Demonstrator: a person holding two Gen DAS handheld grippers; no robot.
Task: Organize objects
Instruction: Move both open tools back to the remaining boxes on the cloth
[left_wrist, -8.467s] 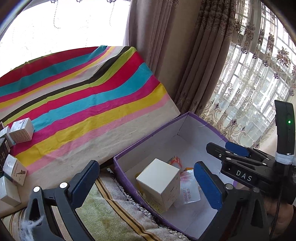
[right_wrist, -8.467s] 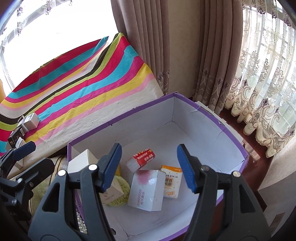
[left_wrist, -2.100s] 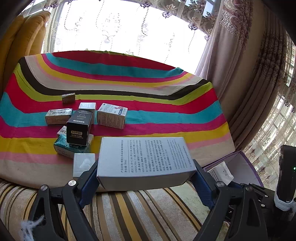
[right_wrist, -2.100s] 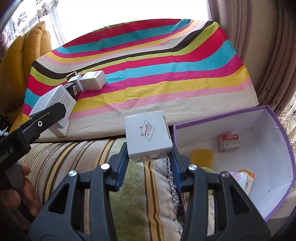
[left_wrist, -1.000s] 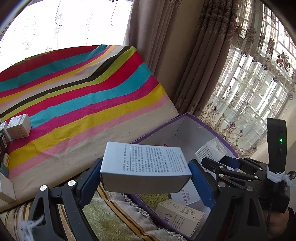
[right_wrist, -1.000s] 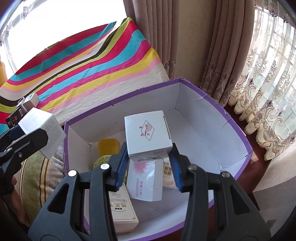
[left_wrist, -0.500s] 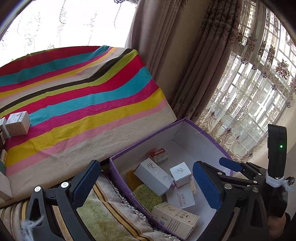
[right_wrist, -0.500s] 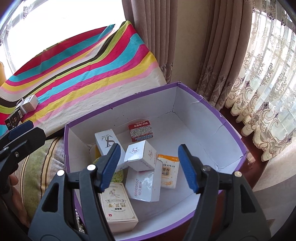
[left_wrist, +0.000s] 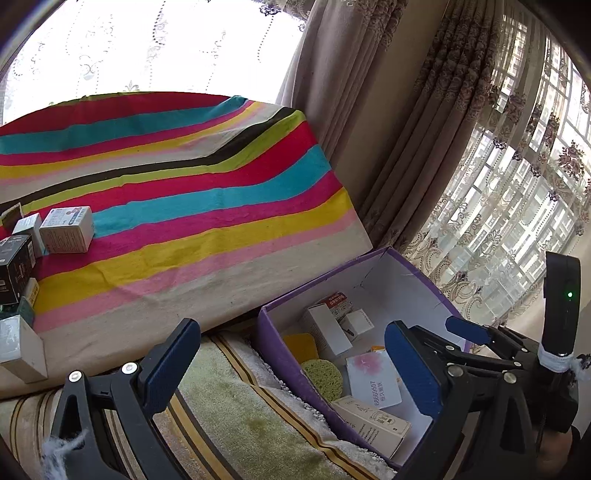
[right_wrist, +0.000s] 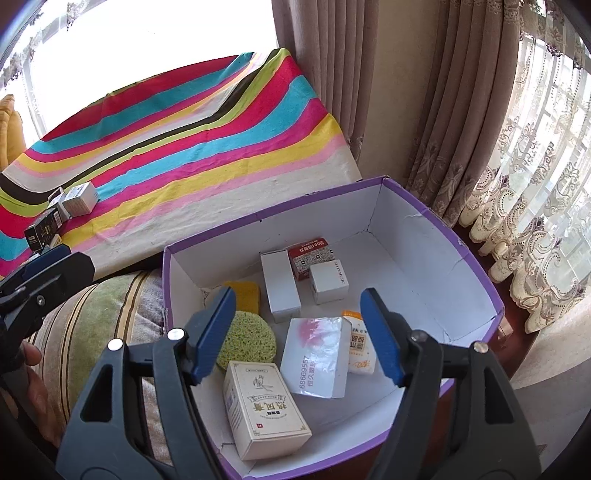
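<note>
A purple box (right_wrist: 436, 236) with a white inside holds several small cartons: a tall white carton (right_wrist: 280, 285), a small white cube carton (right_wrist: 328, 282), a red carton (right_wrist: 312, 254), a cream carton (right_wrist: 264, 406), a white packet (right_wrist: 317, 356), plus a green sponge (right_wrist: 245, 341) and a yellow sponge (right_wrist: 243, 291). My right gripper (right_wrist: 298, 334) hangs open and empty over the box. My left gripper (left_wrist: 291, 363) is open and empty above the box's left rim (left_wrist: 273, 343). Several more cartons (left_wrist: 66, 229) lie at the left on the striped cloth (left_wrist: 177, 206).
The box sits beside a striped green sofa cushion (left_wrist: 236, 417). Curtains (right_wrist: 454, 110) and a lace-covered window (left_wrist: 517, 206) stand close behind and right of the box. A hand (right_wrist: 26, 373) holds the left gripper at the left edge of the right wrist view.
A second ago each gripper held a white carton over the box. Both have opened, and the two cartons now lie inside the box near the red one. Both grippers have drawn back slightly.
</note>
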